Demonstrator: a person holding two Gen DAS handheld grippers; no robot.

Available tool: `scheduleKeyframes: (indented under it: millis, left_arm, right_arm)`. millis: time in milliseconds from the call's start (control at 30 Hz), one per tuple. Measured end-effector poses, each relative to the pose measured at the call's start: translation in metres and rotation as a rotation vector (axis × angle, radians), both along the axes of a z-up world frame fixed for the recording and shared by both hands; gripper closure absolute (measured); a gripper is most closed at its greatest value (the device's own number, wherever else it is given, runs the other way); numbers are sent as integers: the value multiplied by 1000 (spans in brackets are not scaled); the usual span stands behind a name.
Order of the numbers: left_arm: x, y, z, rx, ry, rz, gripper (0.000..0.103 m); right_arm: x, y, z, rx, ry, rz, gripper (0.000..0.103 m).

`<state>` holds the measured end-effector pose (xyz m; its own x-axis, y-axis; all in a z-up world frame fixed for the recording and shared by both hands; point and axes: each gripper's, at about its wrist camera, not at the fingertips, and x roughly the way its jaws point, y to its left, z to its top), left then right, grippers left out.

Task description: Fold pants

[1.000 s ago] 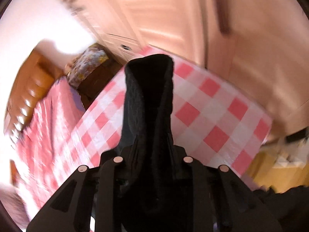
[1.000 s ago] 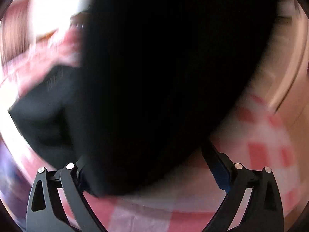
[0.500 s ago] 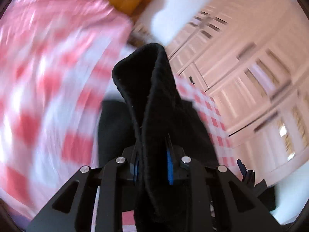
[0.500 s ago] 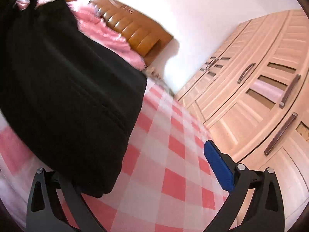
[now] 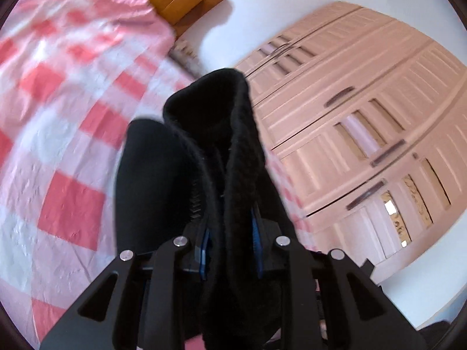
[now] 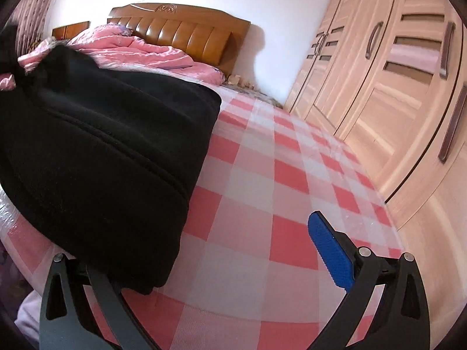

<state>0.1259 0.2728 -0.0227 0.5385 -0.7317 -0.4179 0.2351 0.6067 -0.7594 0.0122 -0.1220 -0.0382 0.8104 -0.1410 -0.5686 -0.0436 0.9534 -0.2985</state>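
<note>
Bedroom light falls on a bed covered with a red-and-white checked sheet [image 6: 262, 175], with a crumpled pink quilt [image 6: 131, 49] and a brown padded wooden headboard [image 6: 181, 29] at its far end and a pale wooden wardrobe [image 6: 394, 87] along the right side. We see the thick black fleece pants [image 6: 102, 151] lying on the left part of the sheet, already doubled into a heavy bundle whose long axis runs from near us toward the headboard. In the left wrist view our left gripper [image 5: 230, 248] has its fingers closed on one raised fold of the pants [image 5: 221, 145], which stands up between the blue pads. Our right gripper [image 6: 204, 262] has its fingers spread wide and holds nothing. The bundle covers its left finger, while its right finger, with the blue pad [image 6: 329, 250], stands over bare sheet. We judge that the pants lie to the left of the right gripper, so it must shift left to take the near edge.
</note>
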Motion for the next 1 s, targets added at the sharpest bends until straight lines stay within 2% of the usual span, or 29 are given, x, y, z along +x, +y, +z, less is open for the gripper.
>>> scheduleKeyframes:
  millis: [33,67,133,233,300,367,433,500,567,600,667,733,800,833,933,1000]
  left_arm:
    - [6,0,-16,7,38,4,76]
    - [10,4,-36,-20,74,15,73]
    - [7,15,-49,-146,58,11,72]
    - [3,13,-44,-117,38,23,65]
    - [-2,12,-32,-79,30,35,50]
    - [-11,19,-15,-35,9,106,19]
    - [-35,31,9,58,-46,230,11]
    - [-56,36,30,123,-87,286,10]
    - [-72,30,50,181,-124,296,10]
    - [-79,21,61,210,-154,274,10]
    - [-86,-5,77,264,-210,207,10]
    - [-83,-34,84,321,-249,149,10]
    - [-78,-64,80,395,-270,106,10]
    - [-71,-82,74,470,-266,98,10]
    - [-60,-116,51,608,-216,60,10]
    - [-66,-123,32,668,-190,49,10]
  right_arm:
    - [-1,1,1,10,3,3,5]
    - [-1,0,0,18,9,7,5]
    - [-1,-2,-1,45,23,10,5]
    - [1,-8,-2,111,61,19,5]
    - [-1,-9,-1,128,81,45,5]
    - [-12,-11,4,123,86,104,5]
    - [-28,-17,8,161,118,226,5]
    - [-43,-24,12,211,126,310,5]
    - [-53,-37,26,317,93,372,5]
    - [-49,-41,37,376,73,381,5]
    - [-34,-39,51,417,57,361,5]
    - [-15,-25,59,412,55,348,5]
    - [6,0,61,342,61,320,5]
    - [12,9,58,310,66,313,5]
    - [20,44,36,177,113,340,5]
    - [15,39,27,217,107,354,5]
